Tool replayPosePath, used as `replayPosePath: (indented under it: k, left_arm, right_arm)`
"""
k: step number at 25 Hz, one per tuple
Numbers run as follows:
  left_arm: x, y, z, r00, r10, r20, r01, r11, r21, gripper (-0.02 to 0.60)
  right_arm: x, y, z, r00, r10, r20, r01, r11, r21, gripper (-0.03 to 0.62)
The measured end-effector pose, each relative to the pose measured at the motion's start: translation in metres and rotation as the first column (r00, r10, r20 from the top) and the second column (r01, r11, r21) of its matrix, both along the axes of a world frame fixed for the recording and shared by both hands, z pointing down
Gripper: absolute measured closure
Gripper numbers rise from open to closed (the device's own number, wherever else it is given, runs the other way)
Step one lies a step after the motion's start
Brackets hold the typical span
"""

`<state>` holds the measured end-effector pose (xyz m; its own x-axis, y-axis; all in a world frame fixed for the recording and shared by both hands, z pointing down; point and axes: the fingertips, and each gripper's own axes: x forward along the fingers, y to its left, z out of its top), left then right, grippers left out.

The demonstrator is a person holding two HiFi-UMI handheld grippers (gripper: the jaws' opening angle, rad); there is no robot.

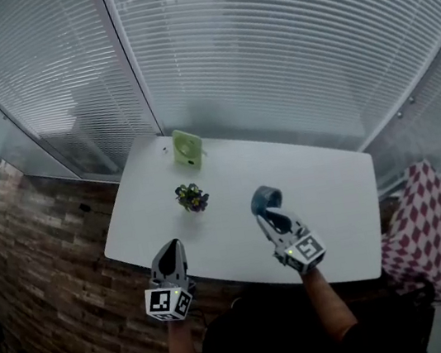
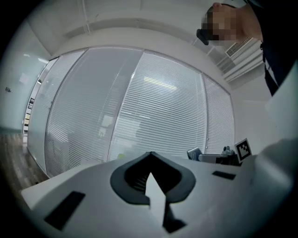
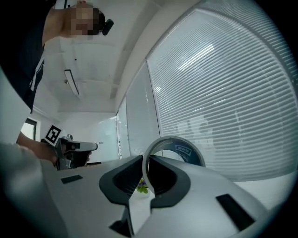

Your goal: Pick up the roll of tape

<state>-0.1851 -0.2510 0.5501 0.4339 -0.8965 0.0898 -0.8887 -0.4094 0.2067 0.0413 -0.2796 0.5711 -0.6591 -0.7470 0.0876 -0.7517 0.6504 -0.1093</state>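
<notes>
Right gripper (image 3: 145, 180) jaws pinching roll of tape (image 3: 185, 149) rim, left gripper (image 1: 171, 248) jaws pressed together, empty

You have nothing legible here. The roll of tape (image 3: 185, 150) carries a small printed label (image 3: 186, 149) inside its core, but the lettering is too small to read. The cube (image 1: 304, 250) on your right gripper (image 1: 269, 215), just beside the roll of tape, and the other cube (image 1: 168, 302) on your left gripper (image 1: 169, 250), well to its left, show only black-and-white square markers.
</notes>
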Motion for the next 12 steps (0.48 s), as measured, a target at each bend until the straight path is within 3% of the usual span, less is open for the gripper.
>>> replayPosePath:
  k: [7, 12]
  left_arm:
    - [-0.0044, 0.0005, -0.0015, 1.0, 0.007, 0.011, -0.007, 1.0, 0.002, 0.575]
    - [-0.0074, 0.0012, -0.0058, 1.0, 0.025, -0.003, -0.025, 1.0, 0.014, 0.575]
  right_arm:
    - [0.004, 0.0026, -0.0004, 1.0, 0.02, 0.001, -0.02, 1.0, -0.007, 0.549]
    - [0.0038, -0.0002, -0.0057, 0.997, 0.029, 0.071, -0.028, 1.0, -0.009, 0.549]
